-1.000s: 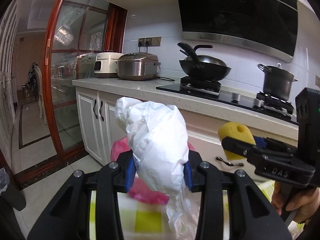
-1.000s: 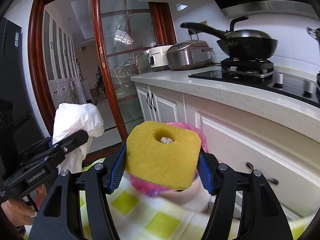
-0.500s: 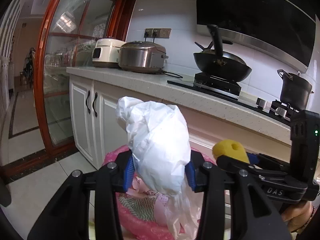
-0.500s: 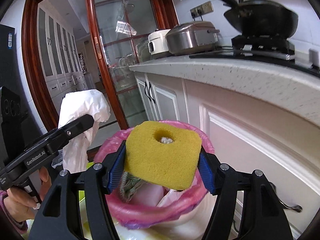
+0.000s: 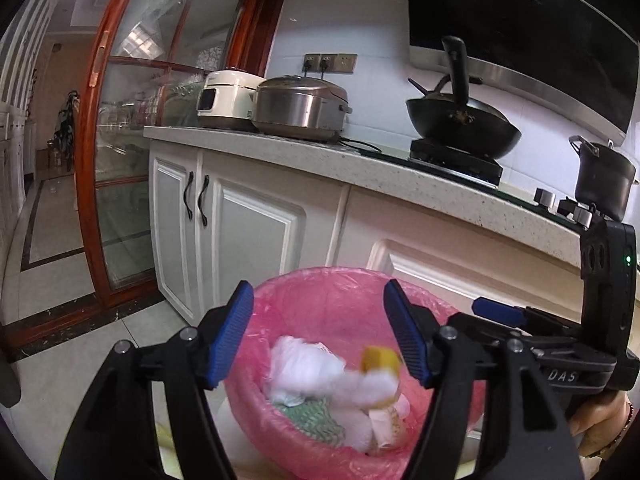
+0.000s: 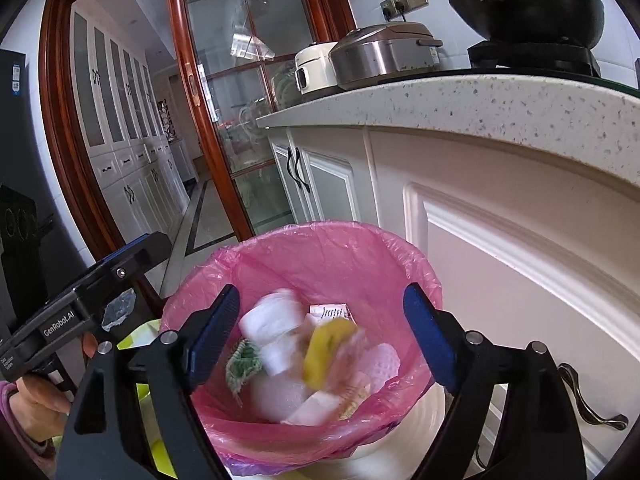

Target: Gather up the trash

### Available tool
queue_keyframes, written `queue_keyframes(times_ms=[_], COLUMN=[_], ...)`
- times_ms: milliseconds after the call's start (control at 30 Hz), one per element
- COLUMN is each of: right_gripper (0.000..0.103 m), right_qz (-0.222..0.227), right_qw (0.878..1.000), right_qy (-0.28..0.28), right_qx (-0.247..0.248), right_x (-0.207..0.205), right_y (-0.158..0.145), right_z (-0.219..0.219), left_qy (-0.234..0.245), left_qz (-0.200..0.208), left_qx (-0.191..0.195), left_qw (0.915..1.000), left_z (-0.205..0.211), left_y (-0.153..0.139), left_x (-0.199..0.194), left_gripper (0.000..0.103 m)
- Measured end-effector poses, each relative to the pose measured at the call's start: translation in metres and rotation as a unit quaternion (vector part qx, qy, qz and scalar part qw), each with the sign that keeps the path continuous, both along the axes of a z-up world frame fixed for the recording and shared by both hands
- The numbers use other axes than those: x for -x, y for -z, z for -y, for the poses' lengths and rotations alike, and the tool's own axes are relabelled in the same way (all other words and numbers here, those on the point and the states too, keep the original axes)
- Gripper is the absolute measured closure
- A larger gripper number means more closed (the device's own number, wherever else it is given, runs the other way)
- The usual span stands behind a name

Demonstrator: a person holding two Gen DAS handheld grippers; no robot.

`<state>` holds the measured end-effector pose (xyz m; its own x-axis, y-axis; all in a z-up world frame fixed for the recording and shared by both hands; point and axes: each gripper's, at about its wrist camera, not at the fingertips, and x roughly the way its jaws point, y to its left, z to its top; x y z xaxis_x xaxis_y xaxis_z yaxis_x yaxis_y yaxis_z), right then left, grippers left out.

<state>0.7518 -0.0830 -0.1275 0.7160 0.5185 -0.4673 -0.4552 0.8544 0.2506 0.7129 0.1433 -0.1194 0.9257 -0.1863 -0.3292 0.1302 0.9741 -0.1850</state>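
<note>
A trash bin with a pink liner [image 5: 332,292] [image 6: 360,256] stands below both grippers. My left gripper [image 5: 320,336] is open and empty above it. My right gripper [image 6: 320,336] is open and empty above it too, and also shows at the right of the left wrist view [image 5: 496,312]. A crumpled white plastic bag [image 5: 308,364] [image 6: 272,316] and a yellow sponge [image 5: 380,358] [image 6: 324,344] are blurred in mid-fall inside the bin, over paper scraps and a green cloth [image 6: 242,360].
White kitchen cabinets [image 5: 248,224] under a speckled counter [image 6: 480,96] stand right behind the bin. Two rice cookers [image 5: 296,108], a wok [image 5: 460,124] and a pot [image 5: 604,176] sit on the counter. A wood-framed glass door [image 5: 120,160] is at the left.
Both grippers moved down over the bin and opened. The white bag left the left gripper and the yellow sponge left the right; both are dropping into the bin.
</note>
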Motion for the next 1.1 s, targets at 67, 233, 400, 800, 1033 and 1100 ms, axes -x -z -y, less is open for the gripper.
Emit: queue_keyframes(times_ms=[67, 233, 400, 800, 1033, 1100], right_gripper=[0.024, 0.023, 0.018, 0.018, 0.018, 0.018], right_qz=[0.003, 0.015, 0.034, 0.046, 0.045, 0.04], right_qw=[1.0, 1.0, 0.999, 0.997, 0.995, 0.993], right_qy=[0.001, 0.003, 0.017, 0.04, 0.07, 0.089], right_qx=[-0.001, 0.004, 0.033, 0.055, 0.062, 0.061], right_x=[0.006, 0.025, 0.059, 0.184, 0.257, 0.272], right_y=[-0.005, -0.027, -0.065, -0.13, -0.151, -0.158], right_z=[0.001, 0.005, 0.009, 0.024, 0.03, 0.035], left_qy=[-0.005, -0.015, -0.029, -0.025, -0.023, -0.023], left_qz=[0.0, -0.001, 0.005, 0.028, 0.024, 0.016], left_qx=[-0.002, -0.021, -0.017, -0.045, -0.054, -0.052], left_qw=[1.0, 0.9997, 0.9994, 0.9983, 0.998, 0.9982], left_z=[-0.003, -0.005, -0.005, 0.015, 0.029, 0.031], left_y=[-0.003, -0.019, -0.047, -0.106, -0.13, -0.135], left_x=[0.004, 0.026, 0.062, 0.182, 0.248, 0.263], left_gripper=[0.034, 0.023, 0.004, 0.004, 0.004, 0.004])
